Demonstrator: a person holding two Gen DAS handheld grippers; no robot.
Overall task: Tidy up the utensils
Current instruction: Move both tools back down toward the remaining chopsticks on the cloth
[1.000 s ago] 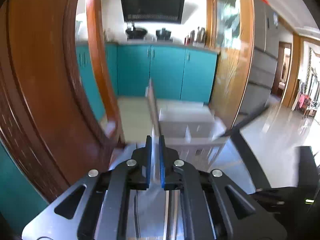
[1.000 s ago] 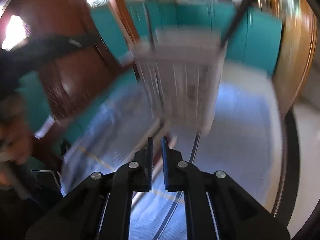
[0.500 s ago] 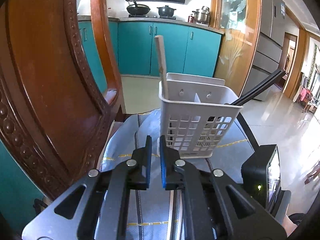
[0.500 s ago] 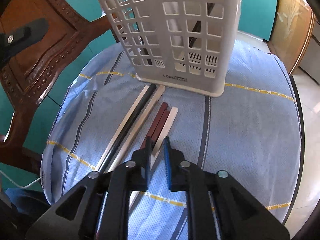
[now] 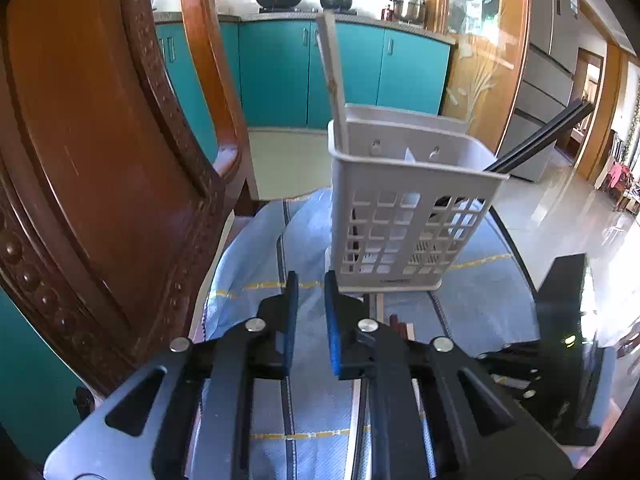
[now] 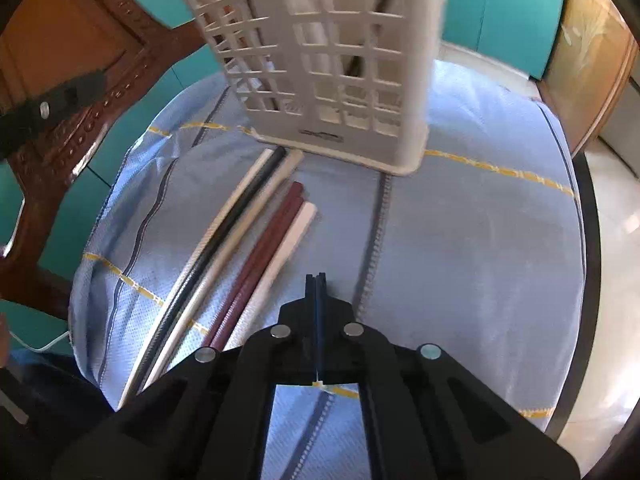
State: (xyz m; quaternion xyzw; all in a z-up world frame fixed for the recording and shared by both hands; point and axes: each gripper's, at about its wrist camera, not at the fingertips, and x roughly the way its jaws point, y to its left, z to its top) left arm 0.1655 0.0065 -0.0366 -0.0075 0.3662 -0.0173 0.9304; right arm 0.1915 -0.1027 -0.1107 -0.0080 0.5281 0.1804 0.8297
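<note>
A white lattice utensil basket [image 5: 404, 216] [image 6: 332, 56] stands on a round table under a blue cloth [image 6: 480, 240]. A pale wooden chopstick [image 5: 334, 80] and black chopsticks [image 5: 544, 136] stick out of it. Several chopsticks lie on the cloth in front of the basket: white and black ones [image 6: 224, 240], dark red ones [image 6: 264, 256] and a pale one [image 6: 288, 248]. My left gripper [image 5: 308, 292] hovers left of the basket's base, slightly open and empty. My right gripper [image 6: 316, 280] is shut and empty, just right of the loose chopsticks.
A carved wooden chair [image 5: 100, 160] [image 6: 80, 80] stands close on the left of the table. The table's dark rim [image 6: 588, 240] curves along the right. Teal kitchen cabinets [image 5: 280, 72] are behind. The right gripper's body [image 5: 560, 360] shows low right in the left wrist view.
Both grippers swung down toward the table. My right gripper has closed fully and moved right of the chopsticks. My left gripper has opened a little and come nearer the basket.
</note>
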